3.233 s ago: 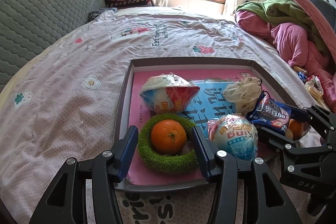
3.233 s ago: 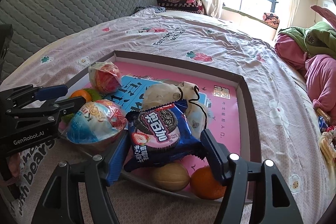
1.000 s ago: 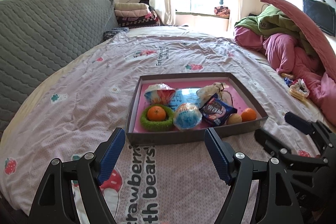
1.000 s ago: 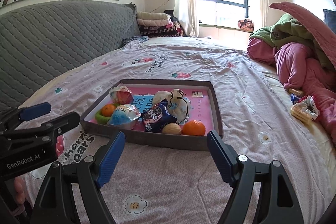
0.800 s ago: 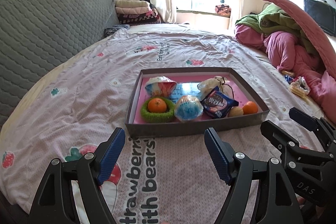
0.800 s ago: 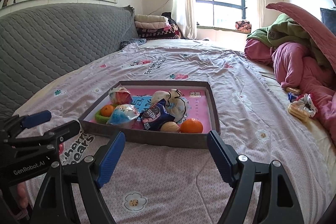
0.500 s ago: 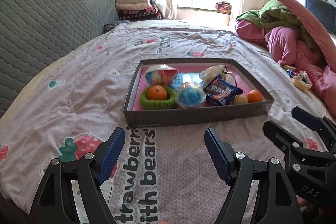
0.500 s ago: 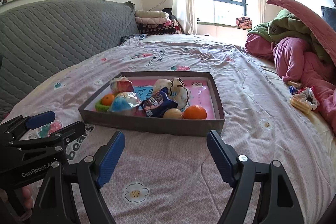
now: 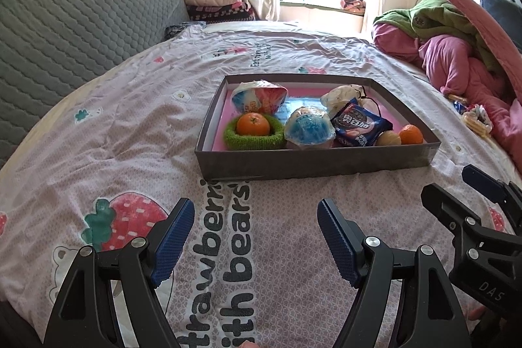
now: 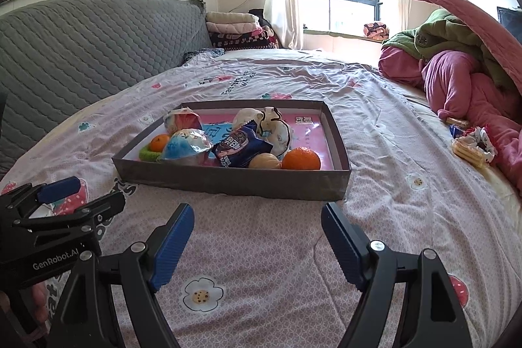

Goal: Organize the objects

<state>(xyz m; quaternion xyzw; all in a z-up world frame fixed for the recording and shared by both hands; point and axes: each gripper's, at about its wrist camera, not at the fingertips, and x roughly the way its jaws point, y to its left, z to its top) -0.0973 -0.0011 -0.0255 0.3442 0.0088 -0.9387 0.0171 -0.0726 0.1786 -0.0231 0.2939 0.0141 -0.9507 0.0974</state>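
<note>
A shallow grey box (image 9: 313, 163) (image 10: 228, 178) with a pink floor sits on the bed. Inside lie an orange (image 9: 253, 124) in a green woolly ring (image 9: 251, 142), two wrapped round snacks (image 9: 259, 95) (image 9: 308, 128), a blue cookie packet (image 9: 359, 126) (image 10: 241, 147), a cream pouch (image 9: 342, 95), a tan ball (image 9: 388, 139) and a second orange (image 9: 410, 134) (image 10: 300, 158). My left gripper (image 9: 256, 237) is open over the bedspread, short of the box's near wall. My right gripper (image 10: 257, 240) is open too, holding nothing.
A grey quilted headboard (image 9: 75, 22) runs along the left. Pink and green bedding (image 10: 456, 64) is piled on the right, with loose snack packets (image 10: 469, 145) beside it. Folded blankets (image 9: 215, 0) are stacked by the window.
Both grippers have pulled back from the box, where their fingers framed the ringed orange and the cookie packet. They have since sunk lower toward the bedspread. The box's contents have not moved.
</note>
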